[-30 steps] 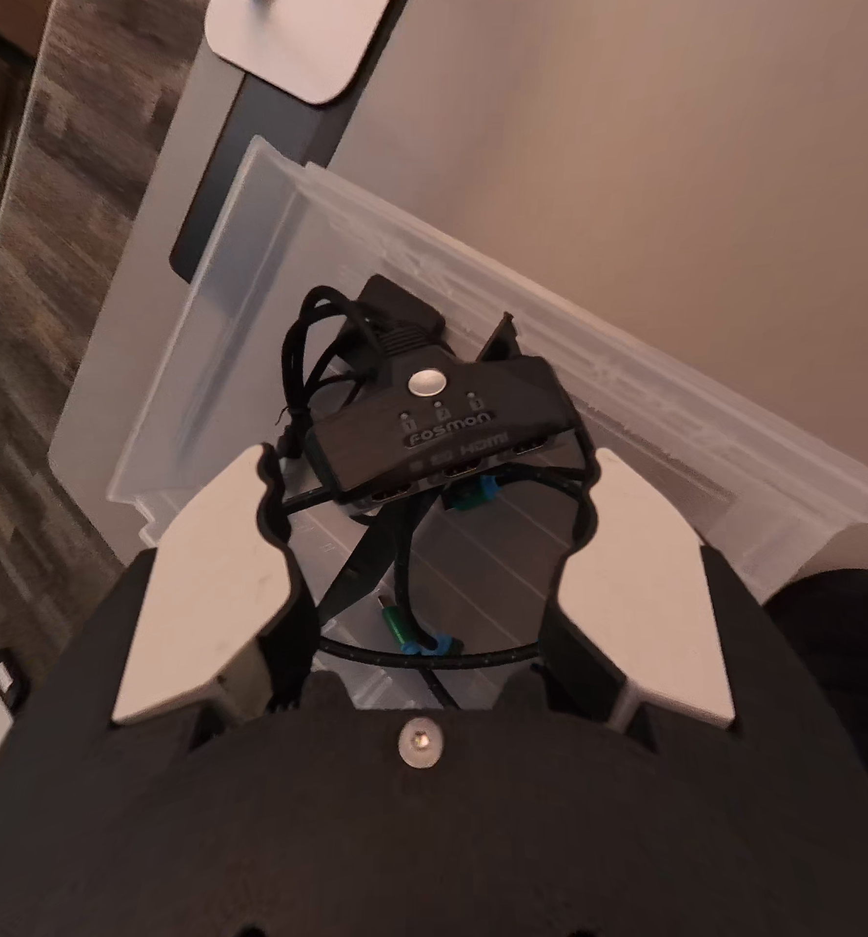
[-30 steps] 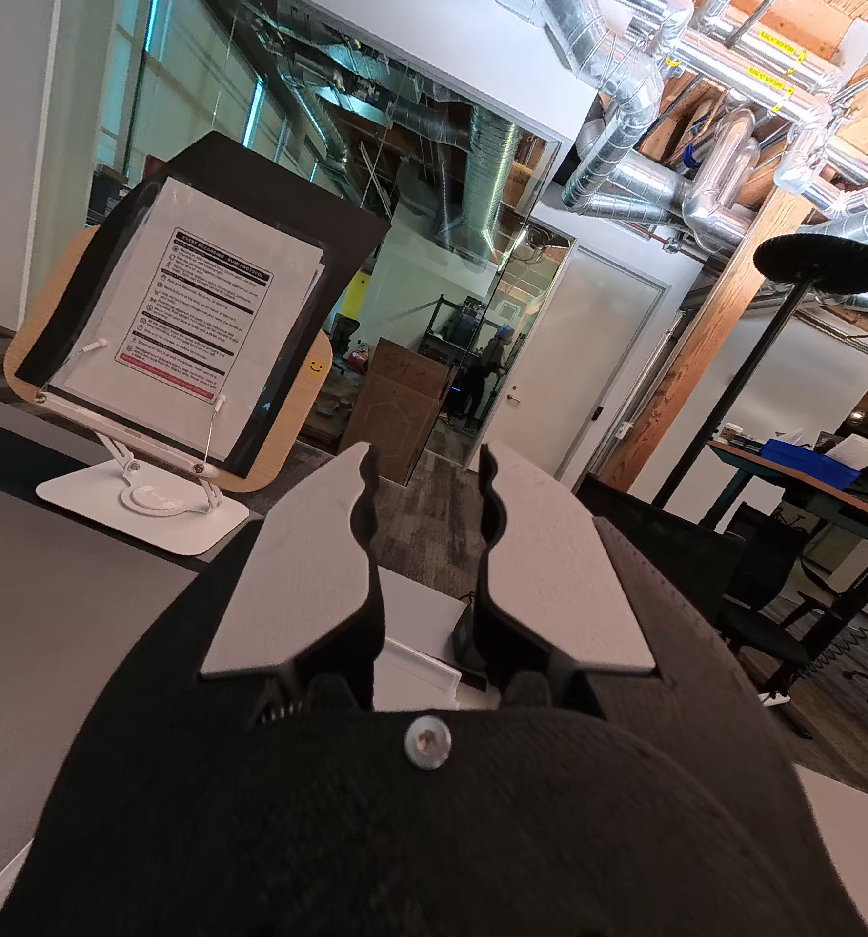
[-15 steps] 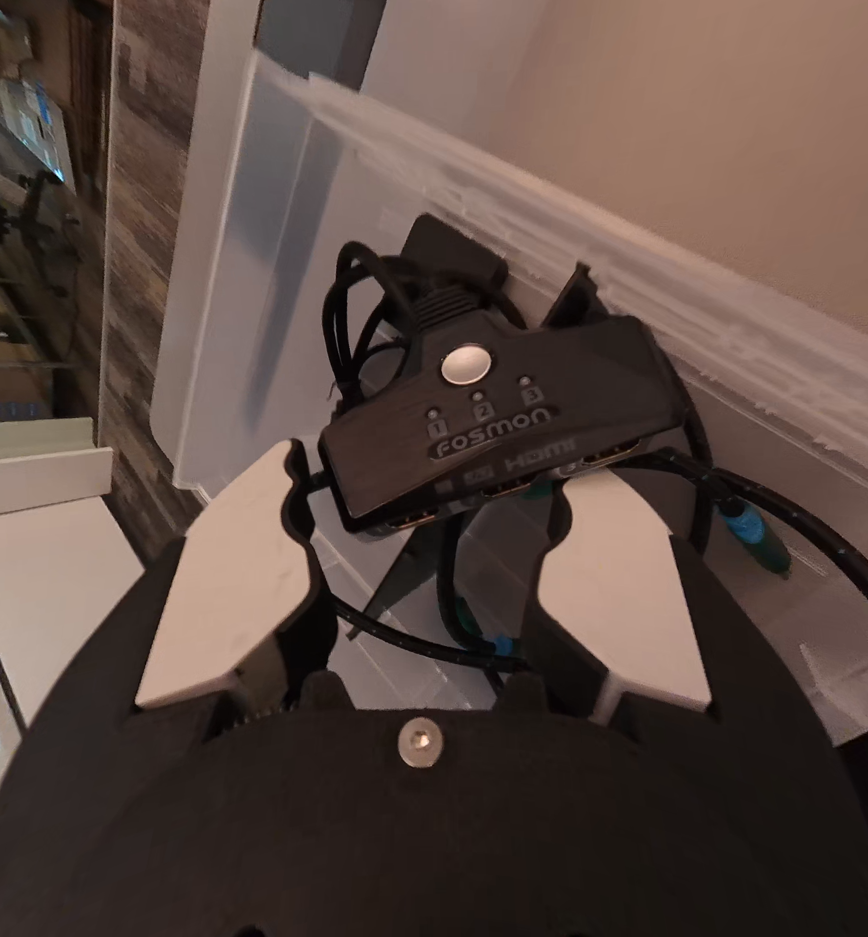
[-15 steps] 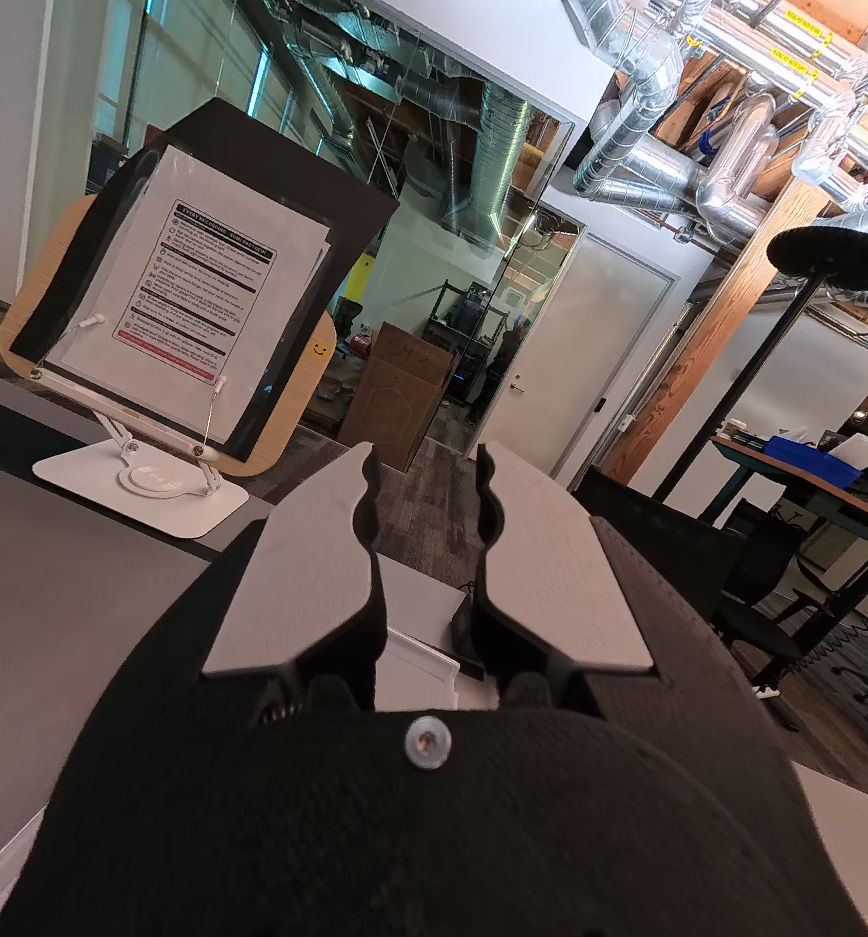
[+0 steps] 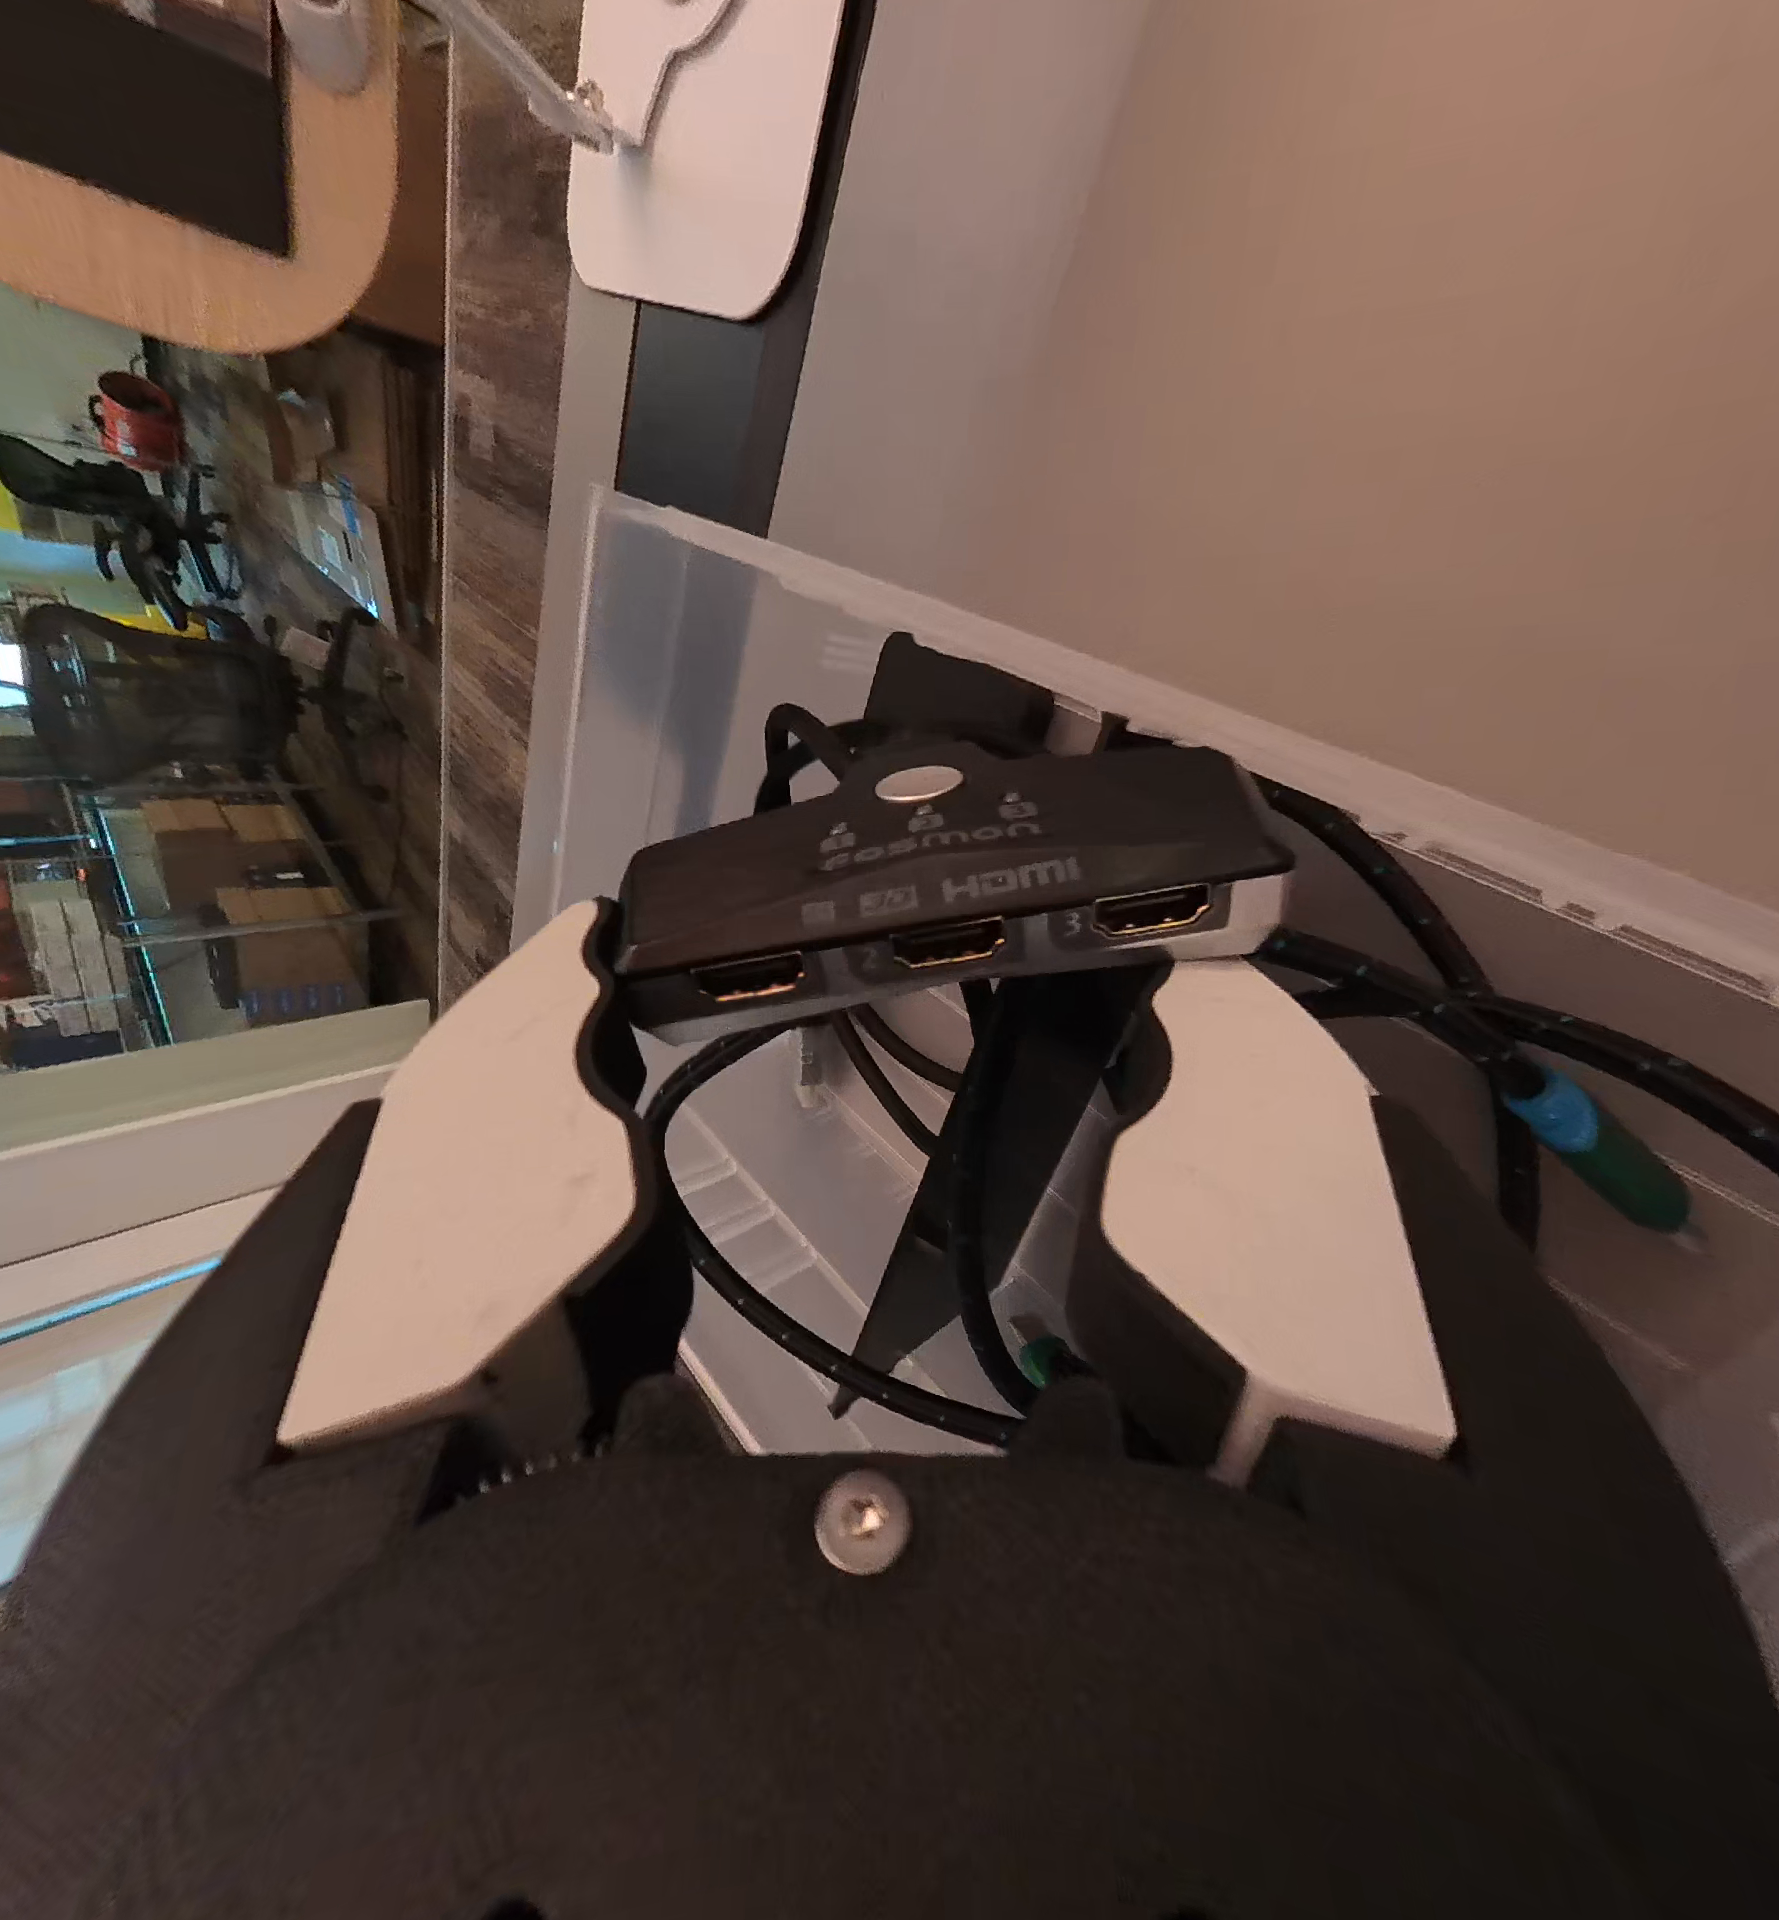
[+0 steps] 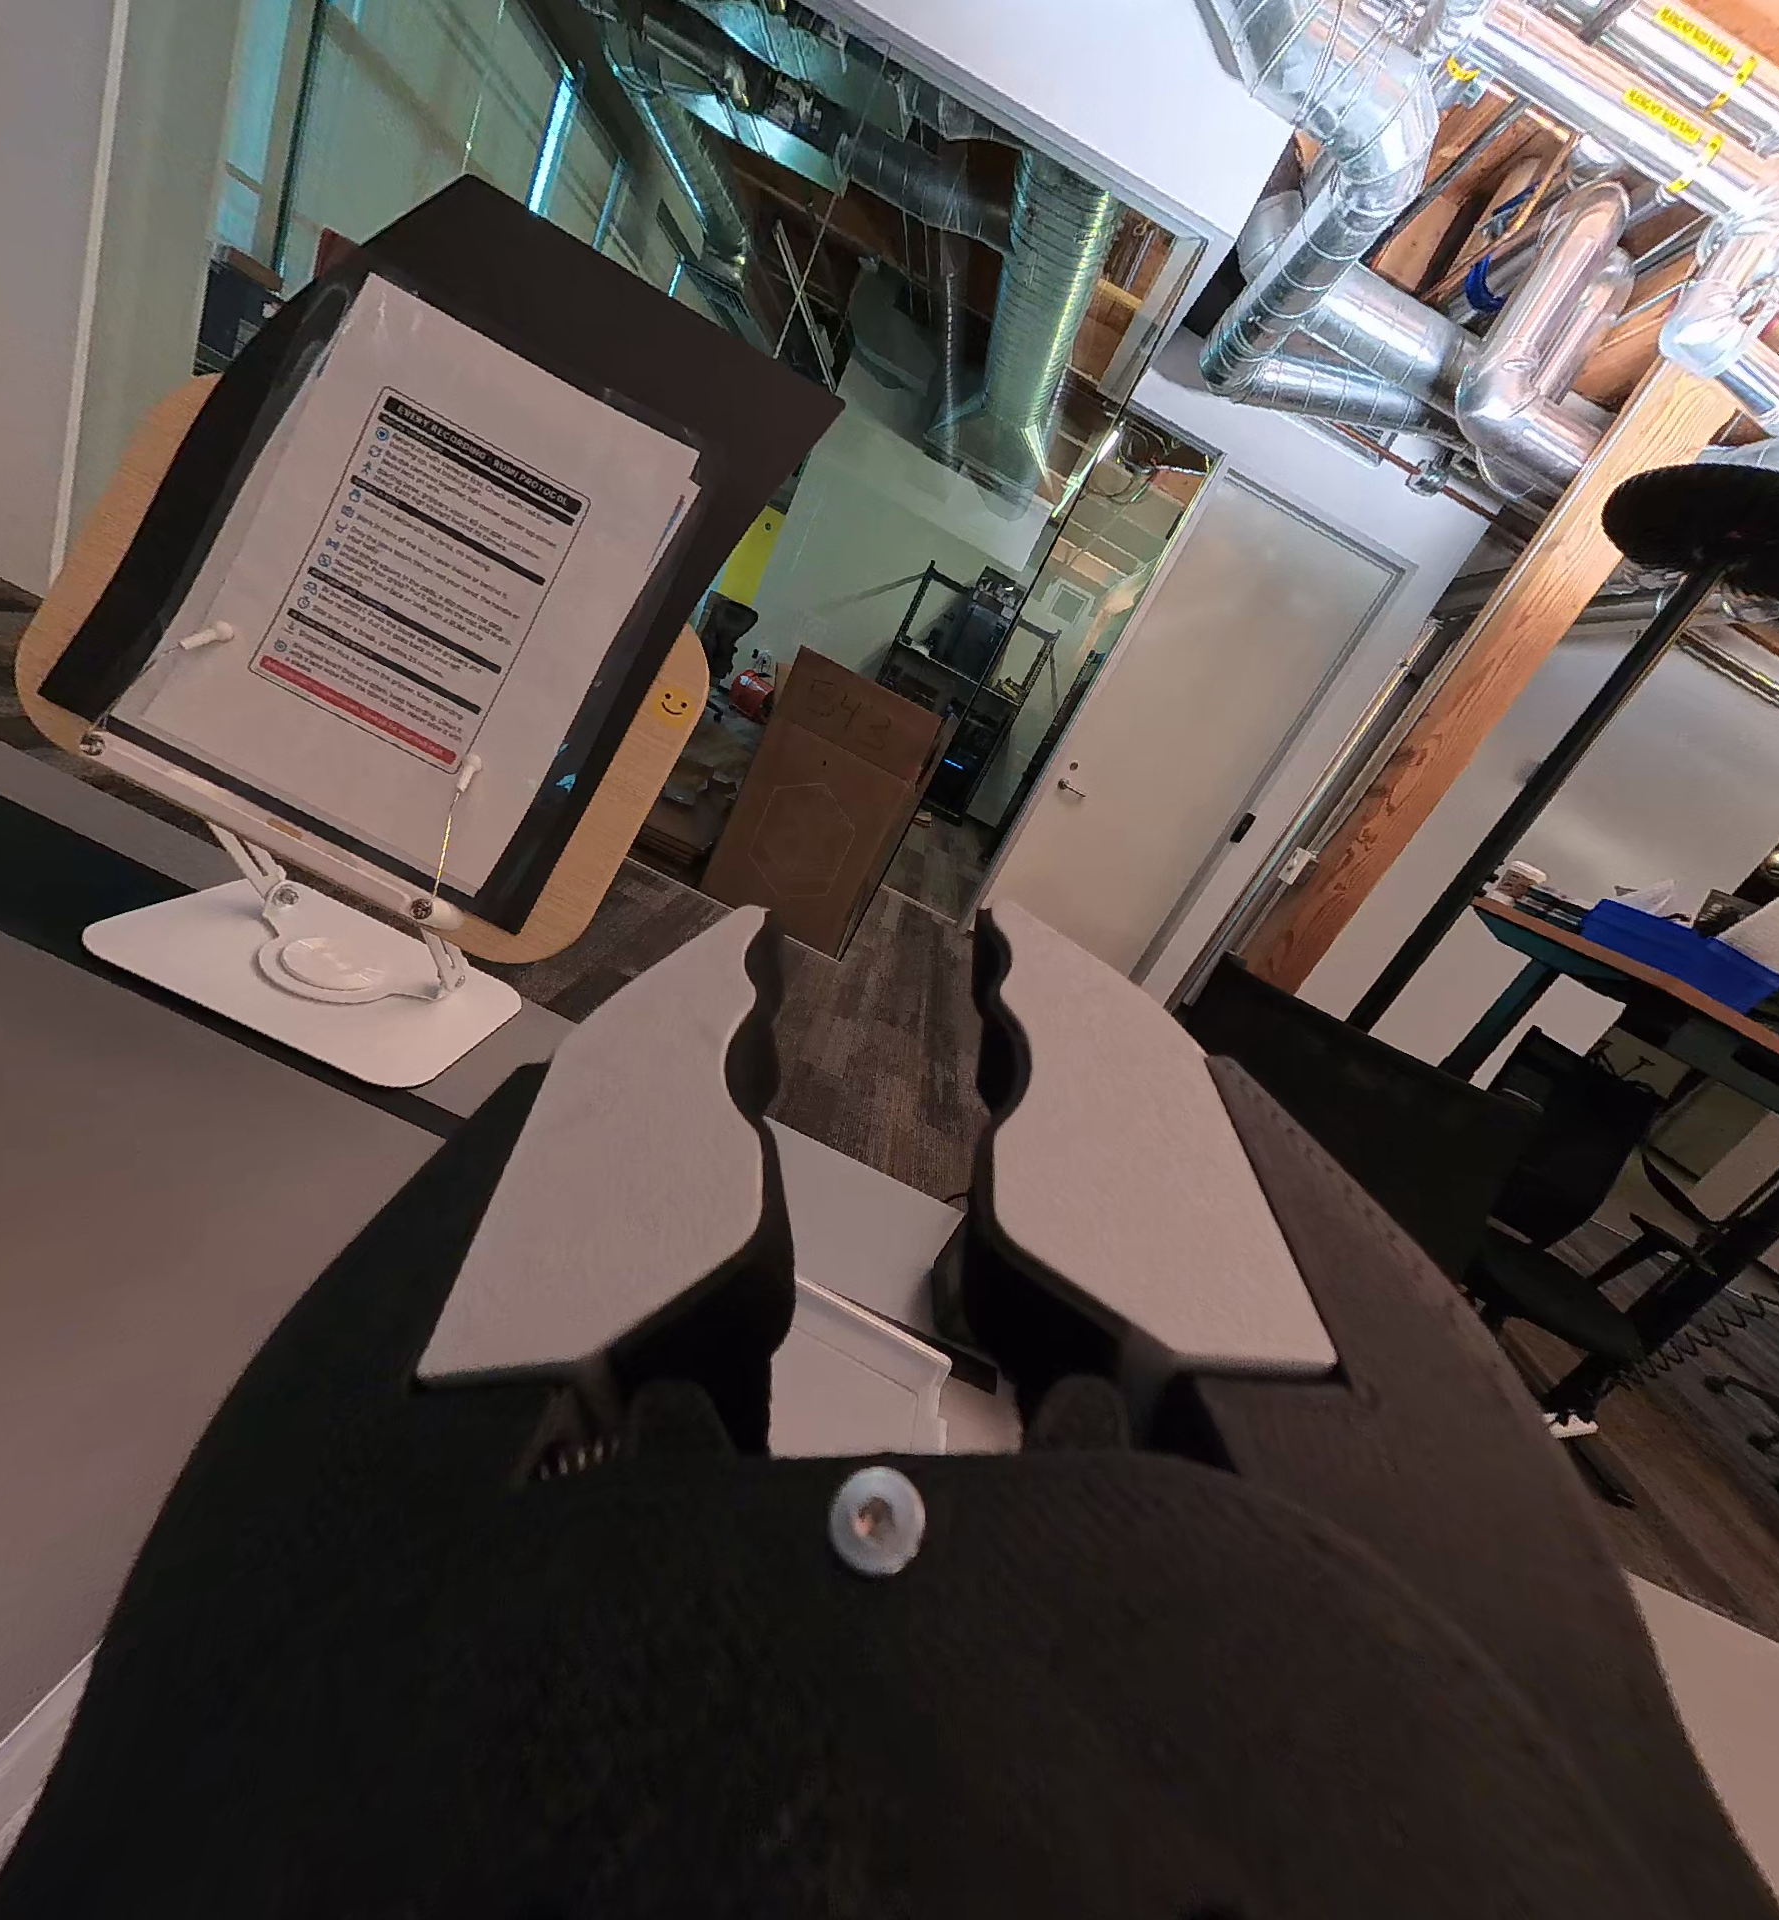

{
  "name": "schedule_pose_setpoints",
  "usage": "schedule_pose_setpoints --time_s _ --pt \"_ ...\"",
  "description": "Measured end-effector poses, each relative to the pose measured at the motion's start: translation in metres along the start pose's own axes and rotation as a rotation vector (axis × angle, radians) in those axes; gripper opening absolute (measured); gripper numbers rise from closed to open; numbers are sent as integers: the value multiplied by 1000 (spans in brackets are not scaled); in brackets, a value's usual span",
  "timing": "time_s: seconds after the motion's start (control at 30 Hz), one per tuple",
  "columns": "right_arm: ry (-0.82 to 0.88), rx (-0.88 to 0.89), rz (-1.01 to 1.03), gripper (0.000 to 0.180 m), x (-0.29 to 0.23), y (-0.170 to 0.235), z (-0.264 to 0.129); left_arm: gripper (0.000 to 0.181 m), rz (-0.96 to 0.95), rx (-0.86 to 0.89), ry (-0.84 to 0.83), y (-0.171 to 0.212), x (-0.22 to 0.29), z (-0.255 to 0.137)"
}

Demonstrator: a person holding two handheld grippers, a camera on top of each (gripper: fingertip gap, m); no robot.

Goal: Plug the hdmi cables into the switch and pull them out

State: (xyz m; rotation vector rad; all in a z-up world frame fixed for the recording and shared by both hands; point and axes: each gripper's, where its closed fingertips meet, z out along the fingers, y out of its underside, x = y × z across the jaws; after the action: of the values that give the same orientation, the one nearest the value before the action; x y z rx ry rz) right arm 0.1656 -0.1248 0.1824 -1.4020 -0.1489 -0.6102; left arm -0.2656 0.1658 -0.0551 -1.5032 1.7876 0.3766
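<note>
Tabletop [image 6: 137,1195]: grey, carries a white document stand [image 6: 303,966].

Clear plastic bin [image 5: 677,665]: holds the switch and the cables.

Left gripper [image 5: 880,997]: over the last second it has swung round and closed in. Jaws spread, narrower than a second ago; left fingertip [image 5: 563,956] now touches the switch's corner, right one sits just beneath its front edge. Not yet a clamp.

Right gripper [image 6: 869,997]: unchanged, idle above the tabletop, jaws slightly apart, empty.

Switch [image 5: 952,868]: black, propped on coiled cables [image 5: 1404,997]; three front ports empty.

Loose plug [image 5: 1591,1158]: green and blue, lying right of the switch. Plugging not started; switch pickup looks imminent.
</note>
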Motion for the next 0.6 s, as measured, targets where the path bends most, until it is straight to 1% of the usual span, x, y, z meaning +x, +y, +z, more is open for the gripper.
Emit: schedule_pose_setpoints --time_s 0.1,0.2,0.4,0.5,0.6 --pt "-4 -6 -3 35 -1 1 1 86 12 -8 -11 1 -1 -1" --pt "-8 -11 -7 35 -3 2 2 63 16 -14 -51 7 -8 -5" --pt "-17 -28 -16 34 -4 7 4 37 21 -36 -58 26 -10 -17" --pt "-18 -36 -22 34 -4 9 5 32 30 -76 -30 36 -5 -23" --pt "-23 -44 -24 34 -5 11 6 29 40 -69 -41 34 -5 -26"
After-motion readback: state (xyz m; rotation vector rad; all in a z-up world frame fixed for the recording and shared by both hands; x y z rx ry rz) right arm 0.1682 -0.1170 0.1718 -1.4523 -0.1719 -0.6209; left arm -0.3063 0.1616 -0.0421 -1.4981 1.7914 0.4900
